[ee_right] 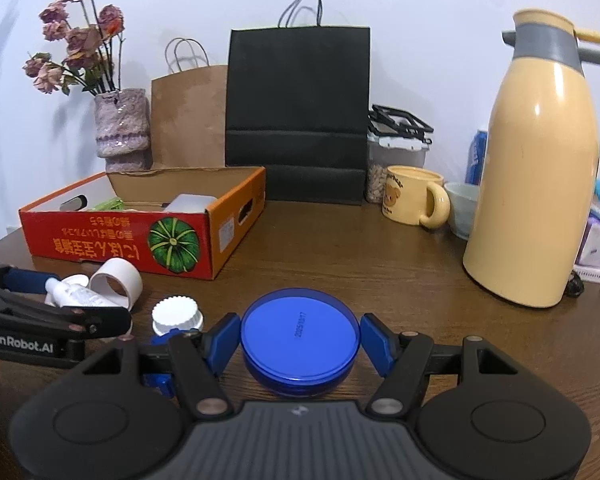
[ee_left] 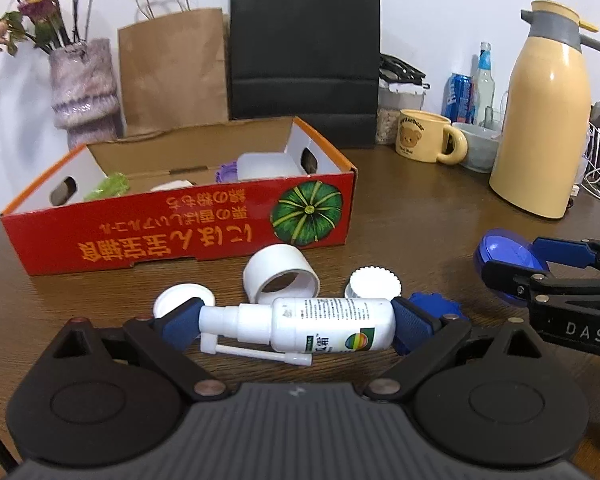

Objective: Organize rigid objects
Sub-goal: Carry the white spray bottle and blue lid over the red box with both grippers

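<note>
The left gripper (ee_left: 296,326) has the white spray bottle (ee_left: 300,326) lengthwise between its blue pads, one pad at the nozzle cap and one at the base, the jaws spread wide to span it; the bottle looks lifted just off the tabletop (ee_left: 400,216), its thin spray arm hanging below. The right gripper (ee_right: 298,342) frames the blue round tin (ee_right: 300,338) with jaws at a middling width; slim gaps show on both sides in the right wrist view, so I read it as bracketed but not yet pinched, and the tin seems to sit on the wood. The red box (ee_left: 172,220), already holding a few pieces, stands behind the loose things, and it is where both items should end up. An end-to-end grip on a smooth bottle is a weak one, so it would be best carried level and slowly, high enough for the hanging spray arm to clear the near wall, then lowered into a free patch of the box floor before the pads let go. The white ring (ee_left: 280,274), the flat white lid (ee_left: 180,300) and the ribbed white cap (ee_left: 374,282) lie just beyond the bottle, so a straight lift before any forward travel avoids knocking them. The right hand should wait or close squarely on the tin's rim, keeping clear of the left gripper's path, since the two tools sit near each other.
</note>
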Motion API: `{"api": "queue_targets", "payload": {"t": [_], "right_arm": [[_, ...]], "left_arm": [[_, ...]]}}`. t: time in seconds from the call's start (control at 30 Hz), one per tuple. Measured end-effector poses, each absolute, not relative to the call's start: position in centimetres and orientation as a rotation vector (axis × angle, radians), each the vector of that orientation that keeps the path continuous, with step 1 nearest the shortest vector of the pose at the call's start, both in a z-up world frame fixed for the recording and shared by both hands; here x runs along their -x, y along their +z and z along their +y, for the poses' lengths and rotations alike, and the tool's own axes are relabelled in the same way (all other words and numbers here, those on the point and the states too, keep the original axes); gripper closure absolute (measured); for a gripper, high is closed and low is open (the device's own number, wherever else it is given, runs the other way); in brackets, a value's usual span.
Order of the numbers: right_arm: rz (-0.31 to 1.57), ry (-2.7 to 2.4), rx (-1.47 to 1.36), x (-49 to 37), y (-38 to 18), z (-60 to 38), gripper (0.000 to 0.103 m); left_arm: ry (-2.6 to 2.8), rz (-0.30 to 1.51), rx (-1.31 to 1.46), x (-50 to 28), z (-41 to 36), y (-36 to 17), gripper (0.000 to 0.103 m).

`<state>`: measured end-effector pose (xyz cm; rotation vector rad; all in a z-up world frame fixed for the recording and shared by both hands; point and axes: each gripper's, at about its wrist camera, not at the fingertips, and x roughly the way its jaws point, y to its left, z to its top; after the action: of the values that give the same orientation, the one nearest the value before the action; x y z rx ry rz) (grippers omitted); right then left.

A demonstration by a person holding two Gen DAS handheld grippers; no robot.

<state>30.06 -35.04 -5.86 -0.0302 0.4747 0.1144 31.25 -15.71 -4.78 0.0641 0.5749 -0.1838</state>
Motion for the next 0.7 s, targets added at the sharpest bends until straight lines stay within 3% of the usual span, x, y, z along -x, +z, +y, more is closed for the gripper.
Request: {"api": "queue_targets", "payload": {"t": [0.7], "right_arm": [[0.379,0.155,0.058,-27.4,-4.2,-31.0,0.038]], "left_arm": [[-0.090,0.473,-0.018,-26.9,-11.6,-2.2,0.004]]}}
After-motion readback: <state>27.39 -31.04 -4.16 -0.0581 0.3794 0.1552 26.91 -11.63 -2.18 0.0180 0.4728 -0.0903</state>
